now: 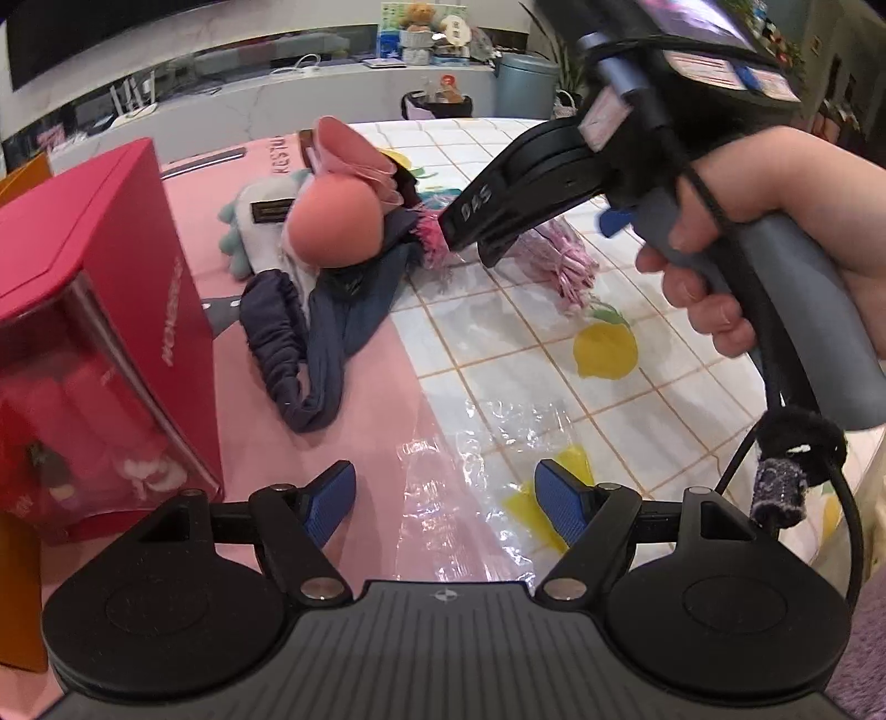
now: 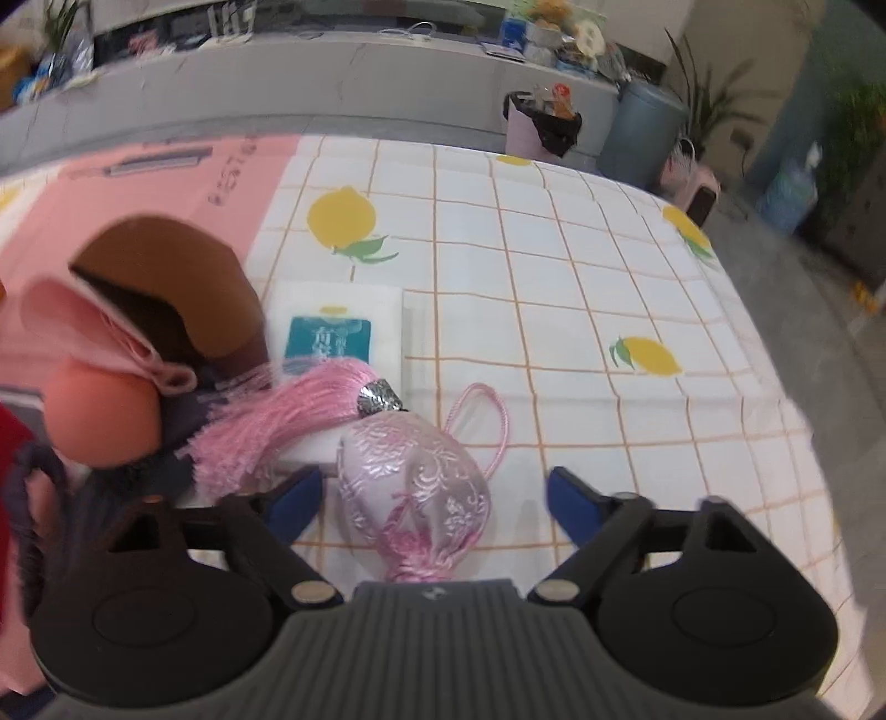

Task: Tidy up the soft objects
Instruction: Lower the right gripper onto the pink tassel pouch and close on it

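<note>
One glossy pink brocade sachet (image 2: pixel 415 487), egg-shaped with a silky tassel, is seen lying on the lemon-print tablecloth (image 2: pixel 554 277) between the spread right gripper (image 2: pixel 434 495) fingers, ungripped; the left gripper (image 1: pixel 446 490) is likewise held open.

Red box (image 1: pixel 111 310) cut off by left edge of left wrist view; contents behind its clear window too murky to ID. Right gripper's (image 1: pixel 470 243) fingertips hidden among the pink tassel (image 1: pixel 432 243) and sachet (image 1: pixel 559 266), so contact can't be told. Plush toy (image 1: pixel 249 232) mostly covered by peach ball (image 1: pixel 335 227) and navy headband (image 1: pixel 299 354). Right wrist view: whole frame motion-blurred; sachet's base hidden under the gripper body; teal label (image 2: pixel 329 338) text unreadable. Shelf clutter (image 2: pixel 559 39) too small to ID.
</note>
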Tool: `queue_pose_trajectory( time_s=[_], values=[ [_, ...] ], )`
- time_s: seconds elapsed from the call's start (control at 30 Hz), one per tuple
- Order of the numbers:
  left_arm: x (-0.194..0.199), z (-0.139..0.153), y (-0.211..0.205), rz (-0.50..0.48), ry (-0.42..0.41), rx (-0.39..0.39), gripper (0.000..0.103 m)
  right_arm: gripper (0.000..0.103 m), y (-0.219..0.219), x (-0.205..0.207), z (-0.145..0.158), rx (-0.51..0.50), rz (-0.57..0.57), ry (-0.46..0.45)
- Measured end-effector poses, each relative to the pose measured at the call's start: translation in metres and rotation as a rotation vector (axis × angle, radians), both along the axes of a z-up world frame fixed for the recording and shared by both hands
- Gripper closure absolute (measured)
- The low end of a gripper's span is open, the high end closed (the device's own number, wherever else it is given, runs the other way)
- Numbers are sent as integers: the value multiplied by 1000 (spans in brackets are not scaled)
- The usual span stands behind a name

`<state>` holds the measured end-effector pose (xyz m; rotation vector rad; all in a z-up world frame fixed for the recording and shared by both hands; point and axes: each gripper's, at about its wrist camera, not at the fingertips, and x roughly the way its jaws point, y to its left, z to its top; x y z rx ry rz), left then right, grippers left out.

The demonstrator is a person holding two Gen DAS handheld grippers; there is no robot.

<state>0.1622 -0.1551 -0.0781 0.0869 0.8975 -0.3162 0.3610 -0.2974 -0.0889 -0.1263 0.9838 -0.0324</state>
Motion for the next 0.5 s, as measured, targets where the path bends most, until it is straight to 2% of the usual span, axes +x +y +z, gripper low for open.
queue_pose_trajectory(
  time_s=[0.07,0.1,0.13,0.27,0.37,0.4,0.5],
  values=[
    [-2,-1,-1,-22,-12,4,16,39,2,1,-5,-39,29,6],
    [-3,-1,-1,-28,-17,0,17,45,1,1,-7,-37,35,16],
    [-3,-1,0,-31,-20,-5,18,55,-2,1,-6,-13,28,12],
    [-4,0,-4,-46,-49,43,29,56,-9,-1,-2,18,13,29],
    [-4,-1,-3,-51,-65,33,42,57,-8,-8,0,1,38,37],
    [-5,-2,-3,-60,-71,31,52,57,-8,-10,1,-5,44,41],
    [-6,-2,-3,-61,-90,28,70,57,-11,-20,7,1,45,43]
  ],
)
